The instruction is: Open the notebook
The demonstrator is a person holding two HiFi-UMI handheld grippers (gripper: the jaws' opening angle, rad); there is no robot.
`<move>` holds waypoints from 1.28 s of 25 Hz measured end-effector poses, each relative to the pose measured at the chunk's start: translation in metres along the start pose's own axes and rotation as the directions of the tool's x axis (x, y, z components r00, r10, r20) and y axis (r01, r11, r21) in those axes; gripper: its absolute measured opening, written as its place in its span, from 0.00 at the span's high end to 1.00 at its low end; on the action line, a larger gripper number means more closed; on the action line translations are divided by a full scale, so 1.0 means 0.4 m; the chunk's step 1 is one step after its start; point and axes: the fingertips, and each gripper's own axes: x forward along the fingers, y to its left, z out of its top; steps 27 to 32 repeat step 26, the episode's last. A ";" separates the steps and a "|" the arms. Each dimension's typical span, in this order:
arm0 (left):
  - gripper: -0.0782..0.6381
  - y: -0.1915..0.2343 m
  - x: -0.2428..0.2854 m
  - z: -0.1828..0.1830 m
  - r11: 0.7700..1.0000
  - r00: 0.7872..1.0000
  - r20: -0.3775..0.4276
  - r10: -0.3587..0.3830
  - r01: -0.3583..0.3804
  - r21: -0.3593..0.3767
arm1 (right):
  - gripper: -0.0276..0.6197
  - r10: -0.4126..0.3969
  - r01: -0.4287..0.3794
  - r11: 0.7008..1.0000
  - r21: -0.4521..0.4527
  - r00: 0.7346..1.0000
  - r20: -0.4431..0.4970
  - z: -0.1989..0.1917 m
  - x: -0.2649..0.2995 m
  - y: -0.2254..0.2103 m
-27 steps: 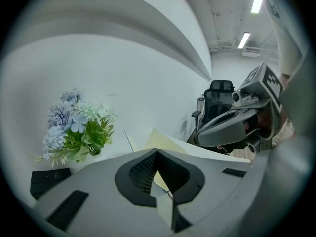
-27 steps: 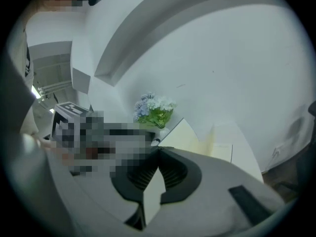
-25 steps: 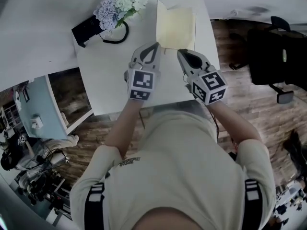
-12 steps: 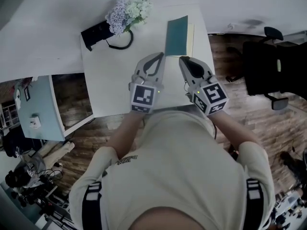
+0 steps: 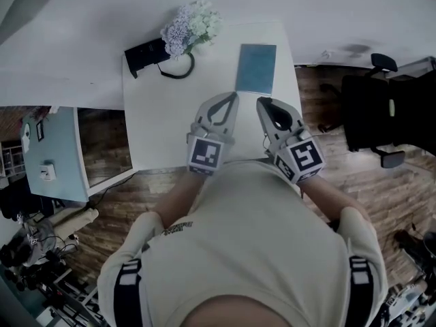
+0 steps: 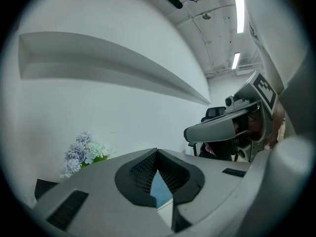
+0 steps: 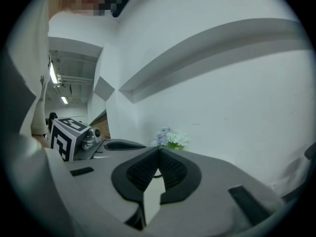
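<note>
The notebook [image 5: 256, 69] lies flat and closed on the white table [image 5: 163, 121], its teal cover up, at the far right part of the top. Both grippers hover side by side above the table's near edge, pointing at the notebook and apart from it. My left gripper [image 5: 234, 96] is shut with nothing in it; in the left gripper view [image 6: 158, 153] a sliver of the teal cover [image 6: 161, 189] shows below the meeting jaw tips. My right gripper [image 5: 259, 101] is shut and empty too, and its tips meet in the right gripper view [image 7: 159, 153].
A bunch of pale flowers [image 5: 193, 26] and a black object [image 5: 144, 54] with a looped cord sit at the table's far left. A black office chair [image 5: 371, 107] stands to the right on the wooden floor. A light blue cabinet [image 5: 51, 152] stands at the left.
The notebook lay open with cream pages showing; its teal cover has swung over and now lies shut. Both grippers have lifted and drawn back from it.
</note>
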 end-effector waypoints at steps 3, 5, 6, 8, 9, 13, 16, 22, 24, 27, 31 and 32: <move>0.87 -0.007 -0.015 0.012 1.000 1.000 0.027 0.010 -0.010 -0.012 | 0.96 0.008 -0.008 1.000 -0.013 1.000 0.016 0.012 -0.009 0.013; 0.87 -0.015 -0.023 0.018 1.000 0.999 0.036 0.014 -0.013 -0.018 | 0.96 0.011 -0.010 1.000 -0.020 1.000 0.025 0.022 -0.016 0.018; 0.87 -0.018 -0.026 0.021 1.000 0.999 0.039 0.016 -0.015 -0.022 | 0.96 0.013 -0.012 1.000 -0.020 0.999 0.031 0.028 -0.019 0.020; 0.87 -0.023 -0.030 0.027 0.999 0.999 0.045 0.020 -0.018 -0.029 | 0.96 0.018 -0.017 1.000 -0.018 0.999 0.041 0.037 -0.022 0.024; 0.87 -0.025 -0.031 0.029 0.999 0.999 0.046 0.022 -0.020 -0.030 | 0.96 0.020 -0.019 1.000 -0.019 0.999 0.044 0.040 -0.024 0.027; 0.87 -0.035 -0.037 0.037 0.999 0.998 0.058 0.029 -0.028 -0.026 | 0.96 0.029 -0.027 0.999 -0.024 0.998 0.058 0.049 -0.034 0.034; 0.87 -0.041 -0.041 0.039 0.999 0.998 0.059 0.032 -0.030 -0.030 | 0.96 0.031 -0.029 0.999 -0.019 0.998 0.060 0.050 -0.040 0.036; 0.87 -0.044 -0.048 0.036 0.999 0.998 0.045 0.039 -0.038 -0.030 | 0.96 0.041 -0.040 0.999 -0.012 0.998 0.055 0.045 -0.044 0.044; 0.87 -0.041 -0.047 0.036 0.999 0.998 0.047 0.041 -0.040 -0.029 | 0.96 0.044 -0.044 0.999 -0.012 0.998 0.054 0.045 -0.041 0.046; 0.87 -0.040 -0.045 0.037 0.999 0.998 0.050 0.043 -0.041 -0.026 | 0.96 0.048 -0.047 0.999 -0.013 0.998 0.052 0.043 -0.039 0.048; 0.87 -0.040 -0.045 0.037 0.999 0.998 0.050 0.043 -0.041 -0.026 | 0.96 0.048 -0.047 0.999 -0.013 0.998 0.052 0.043 -0.039 0.048; 0.87 -0.040 -0.045 0.037 0.999 0.998 0.050 0.043 -0.041 -0.026 | 0.96 0.048 -0.047 0.999 -0.013 0.998 0.052 0.043 -0.039 0.048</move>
